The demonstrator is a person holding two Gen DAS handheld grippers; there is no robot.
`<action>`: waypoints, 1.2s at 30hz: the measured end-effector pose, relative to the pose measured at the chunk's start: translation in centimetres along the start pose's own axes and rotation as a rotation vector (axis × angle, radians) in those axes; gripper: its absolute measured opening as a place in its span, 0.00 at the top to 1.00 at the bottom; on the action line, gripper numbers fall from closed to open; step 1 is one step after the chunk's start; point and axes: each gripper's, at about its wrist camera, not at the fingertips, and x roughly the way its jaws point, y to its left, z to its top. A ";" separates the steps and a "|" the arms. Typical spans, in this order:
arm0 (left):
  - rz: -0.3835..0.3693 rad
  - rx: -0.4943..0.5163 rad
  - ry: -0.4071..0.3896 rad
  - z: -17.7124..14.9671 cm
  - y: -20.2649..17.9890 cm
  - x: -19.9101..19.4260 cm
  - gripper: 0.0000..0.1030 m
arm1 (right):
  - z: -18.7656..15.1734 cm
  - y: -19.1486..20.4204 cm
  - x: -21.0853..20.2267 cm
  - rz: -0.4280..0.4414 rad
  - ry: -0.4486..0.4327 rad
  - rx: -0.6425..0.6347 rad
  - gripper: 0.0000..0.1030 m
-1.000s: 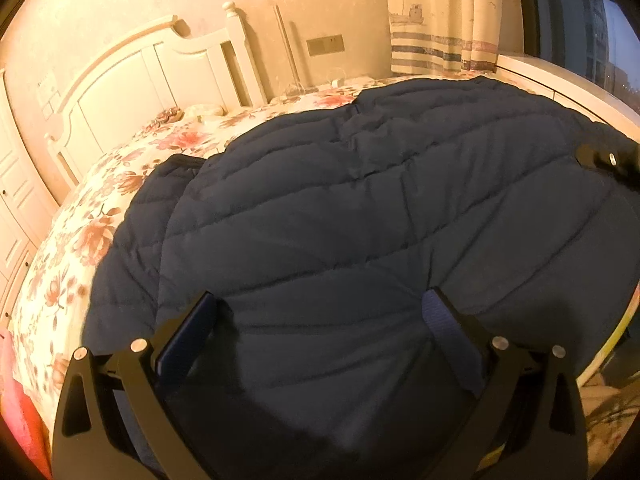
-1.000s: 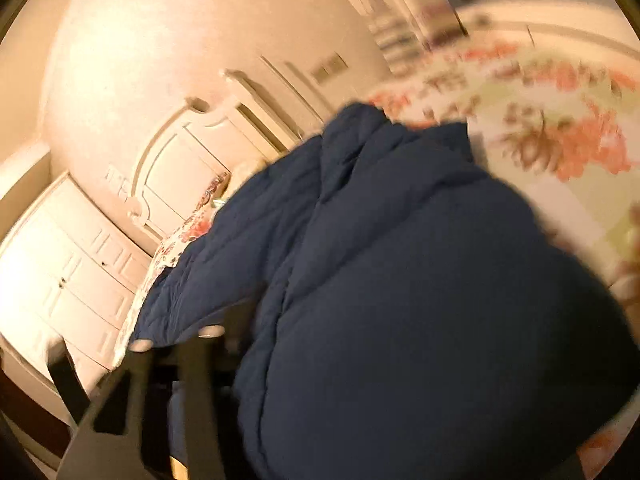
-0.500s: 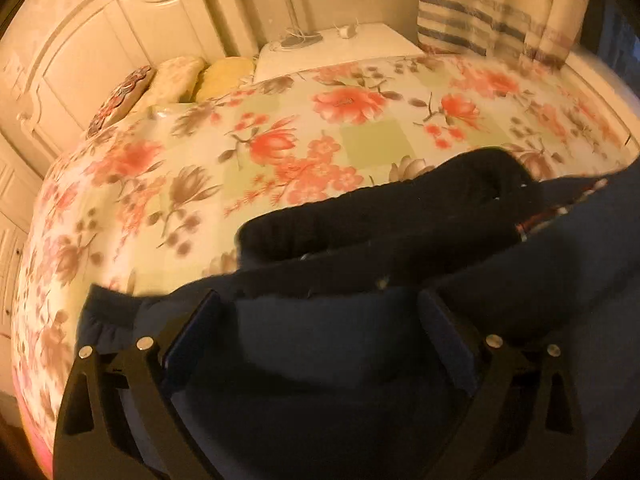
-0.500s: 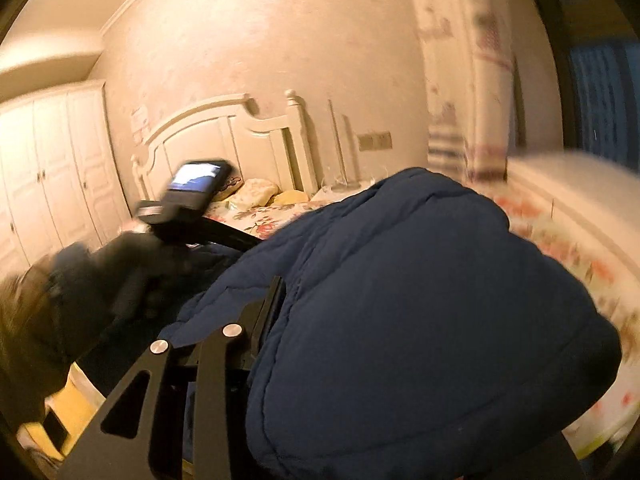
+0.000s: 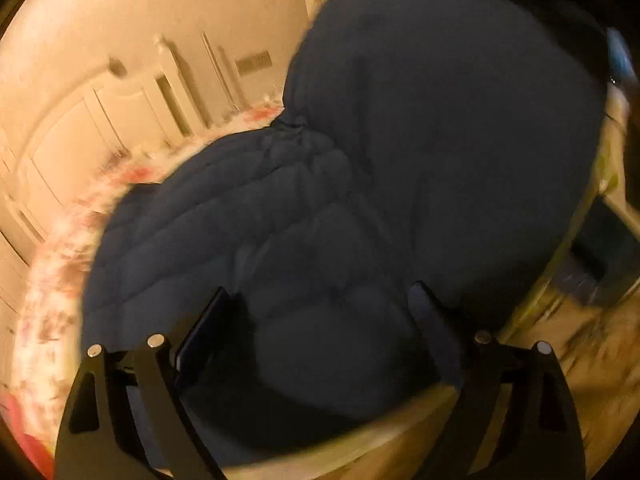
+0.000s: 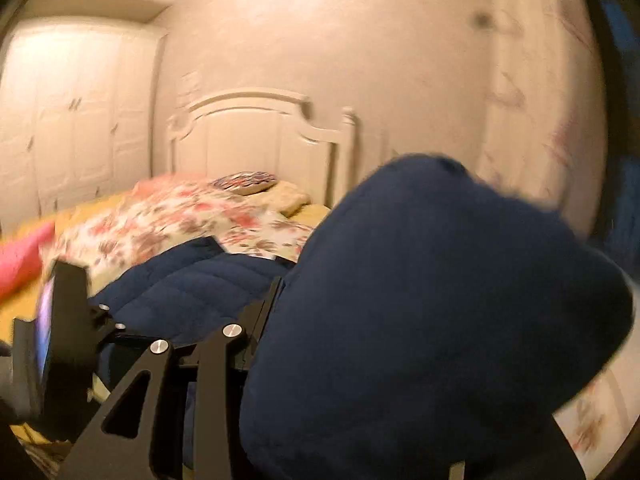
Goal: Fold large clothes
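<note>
A large navy quilted coat (image 5: 360, 200) lies across the floral bed; its right part is lifted into a tall bulge. My left gripper (image 5: 316, 312) stands with its jaws wide apart over the coat's near edge and grips nothing I can see. In the right wrist view the coat (image 6: 420, 320) bulges up over my right gripper (image 6: 304, 320), which holds a thick fold raised above the bed. Only its left finger (image 6: 264, 312) shows; the right one is buried in cloth. The left gripper's body (image 6: 64, 320) shows at the lower left of that view.
The floral bedspread (image 6: 180, 224) covers the bed, with pillows (image 6: 248, 184) at the white headboard (image 6: 256, 136). White wardrobes (image 6: 72, 120) stand at the left. A pink cloth (image 6: 20, 256) lies at the bed's left edge. Wooden floor (image 5: 580, 360) shows right of the bed.
The right gripper has lifted its fold of the coat higher and carried it over. The left gripper's view has swung from the bare bedspread back onto the coat; its jaws stay apart.
</note>
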 end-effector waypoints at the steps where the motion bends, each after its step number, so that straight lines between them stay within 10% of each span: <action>1: -0.052 -0.052 -0.018 -0.5 1.4 -1.4 0.12 | 0.7 1.7 0.1 0.006 -0.009 -0.061 0.57; 4: -0.053 -0.199 -0.117 -1.9 6.7 -5.7 0.12 | 2.6 6.1 0.8 0.017 -0.024 -0.210 0.57; 8: 0.191 -0.370 -0.208 -3.8 16.9 -11.1 0.11 | 3.5 14.6 3.4 0.057 -0.020 -0.445 0.56; 12: 0.300 -0.536 -0.259 -5.7 24.3 -14.9 0.09 | -2.6 26.4 7.6 0.155 0.132 -0.877 0.28; 15: 0.302 -0.579 -0.237 -5.5 26.7 -14.7 0.08 | -7.4 30.3 8.3 0.006 0.032 -1.106 0.28; 24: -0.083 -0.371 -0.111 7.3 23.5 -4.4 0.05 | -5.8 29.0 8.3 0.036 0.062 -1.014 0.24; 29: 0.072 -0.202 0.130 10.2 22.6 8.7 0.02 | -5.8 27.5 5.8 0.160 0.041 -1.019 0.17; 36: 0.015 -0.364 0.085 5.8 25.5 11.2 0.02 | -0.1 18.0 0.0 0.535 0.010 -0.595 0.13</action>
